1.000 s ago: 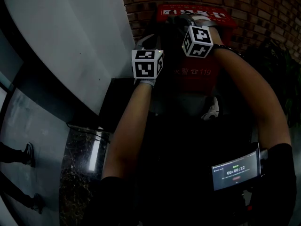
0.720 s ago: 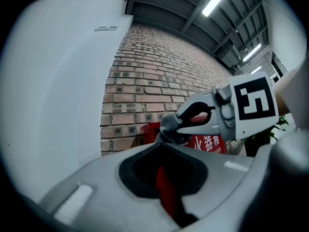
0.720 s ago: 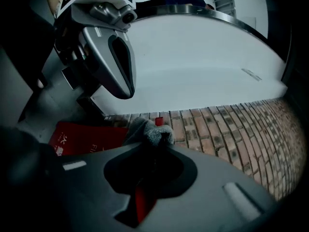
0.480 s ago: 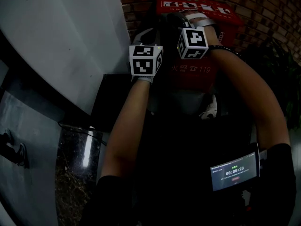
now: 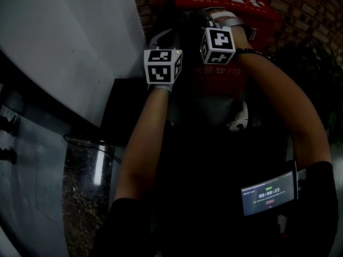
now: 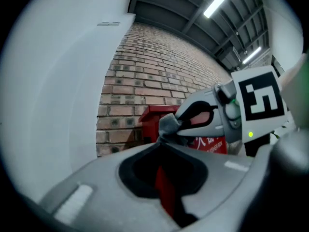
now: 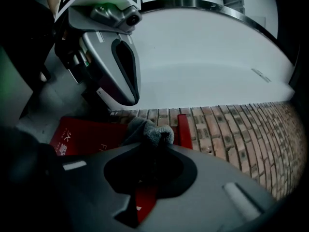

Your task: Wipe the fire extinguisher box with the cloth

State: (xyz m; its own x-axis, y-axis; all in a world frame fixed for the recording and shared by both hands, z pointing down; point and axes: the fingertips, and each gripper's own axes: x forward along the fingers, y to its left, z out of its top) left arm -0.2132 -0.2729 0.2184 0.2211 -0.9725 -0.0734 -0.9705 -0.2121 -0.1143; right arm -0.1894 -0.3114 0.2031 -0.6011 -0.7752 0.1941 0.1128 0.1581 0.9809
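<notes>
The red fire extinguisher box (image 5: 222,76) stands against the brick wall, with white print on its front. Both grippers are raised before its upper left part, close together. A grey cloth (image 7: 147,128) is bunched at the tips of my right gripper (image 7: 153,141), which is shut on it. In the left gripper view the same cloth (image 6: 168,125) sits right at the closed tips of my left gripper (image 6: 161,140), which seems to pinch it too. In the head view only the marker cubes, left (image 5: 162,67) and right (image 5: 218,45), show clearly; the jaw tips are lost in the dark.
A brick wall (image 5: 300,9) rises behind the box. At the left a white curved wall (image 5: 69,42) comes close to the box. Dark foliage (image 5: 316,74) stands at the right. A shoe (image 5: 240,120) shows below the box. A small screen (image 5: 268,193) sits on the right forearm.
Both grippers stay close together in front of the box and have shifted slightly left and up in the view. The box top now sits higher in the frame.
</notes>
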